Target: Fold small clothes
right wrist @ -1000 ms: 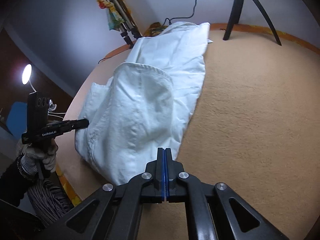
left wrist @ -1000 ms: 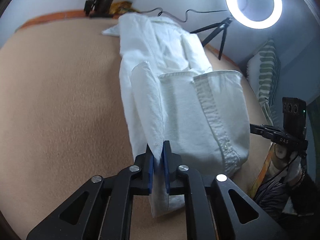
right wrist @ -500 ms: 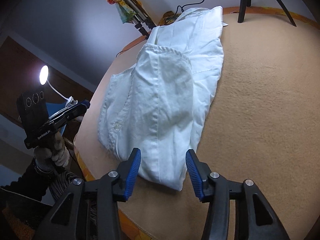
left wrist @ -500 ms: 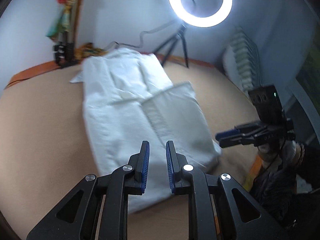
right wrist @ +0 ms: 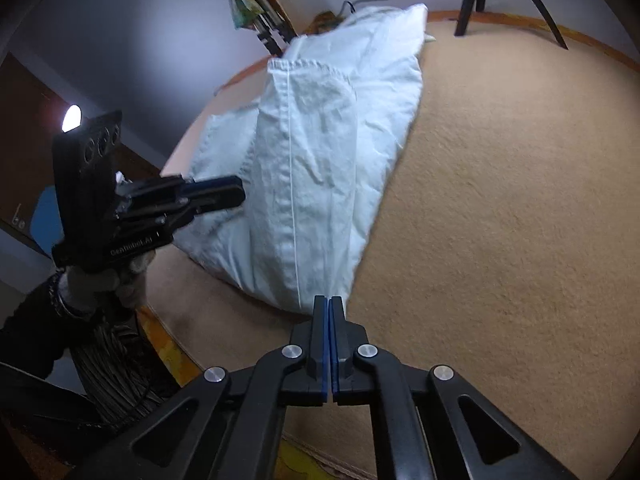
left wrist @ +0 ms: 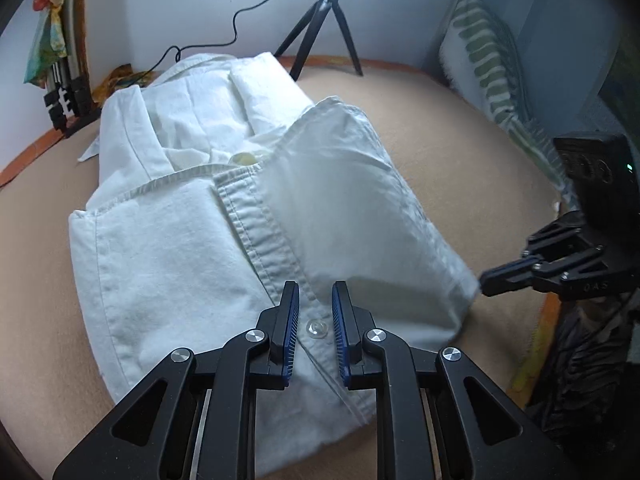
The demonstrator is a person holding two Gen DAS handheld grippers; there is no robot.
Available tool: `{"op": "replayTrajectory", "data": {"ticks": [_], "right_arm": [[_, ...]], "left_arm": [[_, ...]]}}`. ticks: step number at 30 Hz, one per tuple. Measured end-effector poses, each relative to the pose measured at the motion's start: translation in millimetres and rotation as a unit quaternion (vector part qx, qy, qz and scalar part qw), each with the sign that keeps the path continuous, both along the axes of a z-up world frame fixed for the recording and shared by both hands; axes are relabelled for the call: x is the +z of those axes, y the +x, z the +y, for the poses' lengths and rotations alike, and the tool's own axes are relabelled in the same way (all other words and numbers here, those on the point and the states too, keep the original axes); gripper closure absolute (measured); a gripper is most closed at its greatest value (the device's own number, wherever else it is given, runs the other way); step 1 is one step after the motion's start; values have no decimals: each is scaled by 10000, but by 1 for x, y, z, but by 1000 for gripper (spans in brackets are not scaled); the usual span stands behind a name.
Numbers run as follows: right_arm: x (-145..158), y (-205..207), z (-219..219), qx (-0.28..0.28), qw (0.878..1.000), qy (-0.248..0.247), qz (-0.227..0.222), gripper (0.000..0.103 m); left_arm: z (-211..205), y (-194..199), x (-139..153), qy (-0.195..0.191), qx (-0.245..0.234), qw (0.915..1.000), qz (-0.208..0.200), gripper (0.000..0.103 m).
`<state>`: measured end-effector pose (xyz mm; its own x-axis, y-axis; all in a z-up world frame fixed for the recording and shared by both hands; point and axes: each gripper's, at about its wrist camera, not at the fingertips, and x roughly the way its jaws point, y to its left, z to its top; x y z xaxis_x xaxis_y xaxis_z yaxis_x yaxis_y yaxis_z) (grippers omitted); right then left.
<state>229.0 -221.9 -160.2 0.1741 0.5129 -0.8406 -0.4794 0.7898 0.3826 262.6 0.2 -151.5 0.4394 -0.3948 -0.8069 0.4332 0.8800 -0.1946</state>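
A white button-up shirt [left wrist: 192, 248] lies partly folded on the tan blanket [left wrist: 448, 128], collar toward the far wall. My left gripper [left wrist: 315, 300] is open, its jaws either side of the button placket near a clear button [left wrist: 316, 328], low over the near hem. In the right wrist view the shirt [right wrist: 316, 168] lies ahead; my right gripper [right wrist: 329, 308] is shut with the shirt's near corner at its tips. It also shows at the shirt's right corner in the left wrist view [left wrist: 516, 276]. The left gripper shows at left in the right wrist view [right wrist: 216, 196].
A ring-light tripod [left wrist: 324, 24] and its cable stand at the far edge. A green-striped pillow [left wrist: 488, 60] leans at the right. Folded black stands [left wrist: 68, 96] lean on the far left wall. The blanket's near edge drops off by a dark basket [right wrist: 108, 364].
My left gripper released the shirt edge it pinched a second ago and now hovers open over the placket. My right gripper opened, then shut at the shirt's near corner.
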Motion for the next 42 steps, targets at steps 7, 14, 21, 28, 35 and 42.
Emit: {"op": "replayTrajectory", "data": {"ticks": [7, 14, 21, 28, 35, 42], "right_arm": [[47, 18, -2, -102, 9946, 504, -902, 52], [51, 33, 67, 805, 9864, 639, -1280, 80], [19, 69, 60, 115, 9889, -325, -1446, 83], [41, 84, 9, -724, 9853, 72, -1545, 75], [58, 84, 17, -493, 9854, 247, -1609, 67], [67, 123, 30, -385, 9835, -168, -1761, 58]], "left_arm": [[6, -14, 26, -243, 112, 9987, -435, 88], [19, -27, 33, -178, 188, 9982, -533, 88], [34, -8, -4, 87, 413, 9991, -44, 88], [73, -7, 28, -391, 943, 9941, -357, 88], [114, 19, 44, -575, 1138, 9908, -461, 88], [145, 82, 50, -1046, 1388, 9845, -219, 87]]}}
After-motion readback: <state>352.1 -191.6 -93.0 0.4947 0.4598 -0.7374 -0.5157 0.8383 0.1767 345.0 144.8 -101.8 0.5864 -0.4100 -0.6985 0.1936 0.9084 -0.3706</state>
